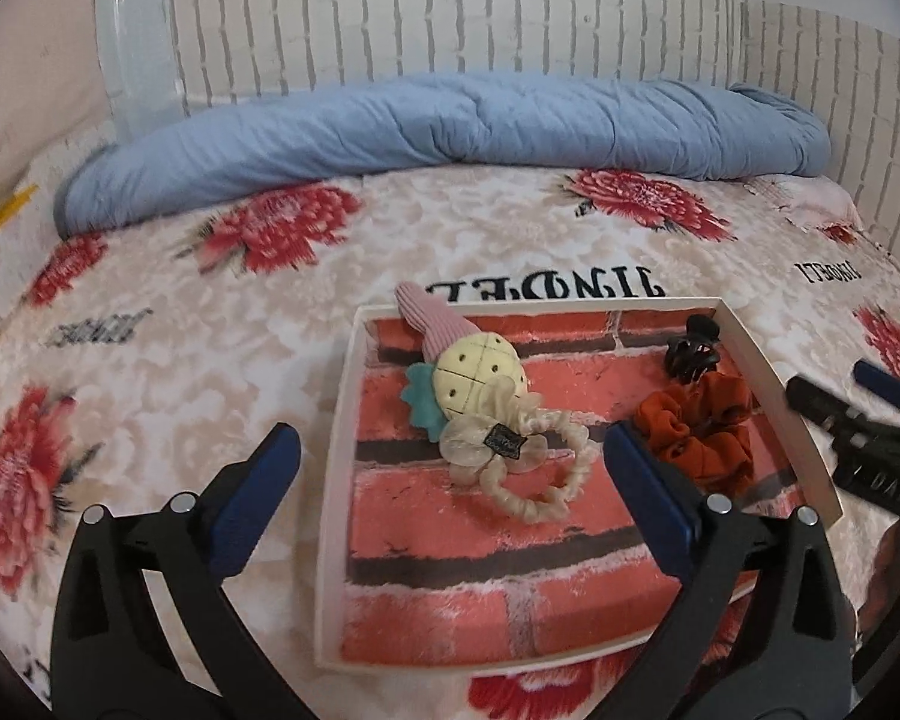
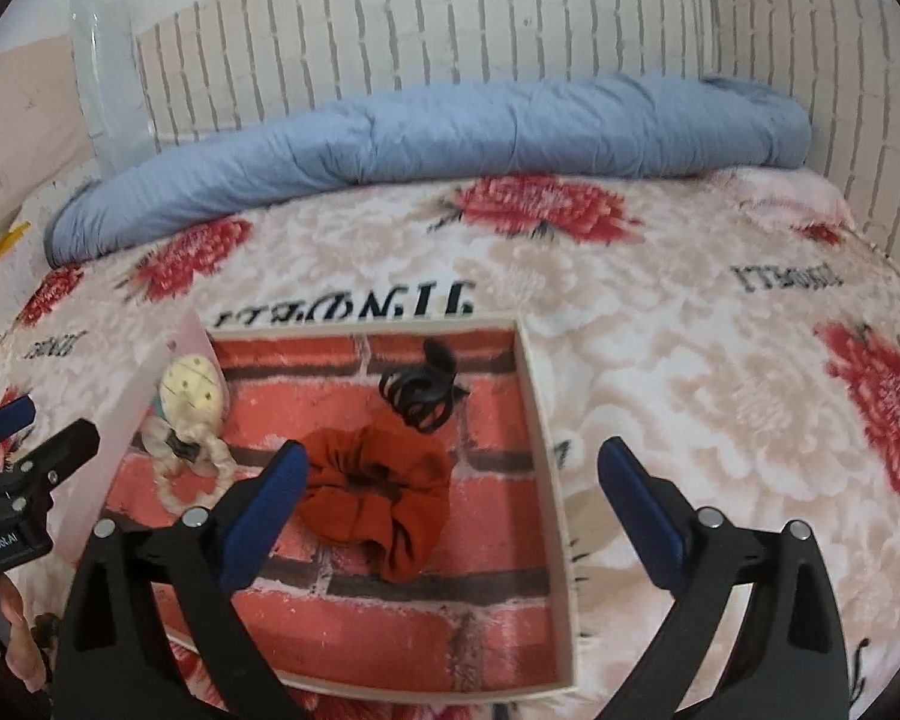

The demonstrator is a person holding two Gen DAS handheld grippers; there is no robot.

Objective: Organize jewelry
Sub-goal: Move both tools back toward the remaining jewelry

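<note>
The tray (image 1: 768, 372) has low cream walls on its 4 sides and is open from above. Inside, the pineapple hair tie (image 1: 480, 378), cream scrunchie (image 1: 534, 468), rust scrunchie (image 2: 378, 492) and black claw clip (image 2: 423, 390) crowd the far half; the near brick-printed floor lies bare. The floral bed (image 2: 720, 372) beside the tray is free up to the rolled blue quilt (image 1: 450, 126) against the wall.

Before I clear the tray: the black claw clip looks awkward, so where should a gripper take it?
Probably across the claw clip's curved body, coming from above. It lies on its side near the tray's far wall, teeth spread toward the rust scrunchie, so the body offers the firmer, narrower span.
</note>
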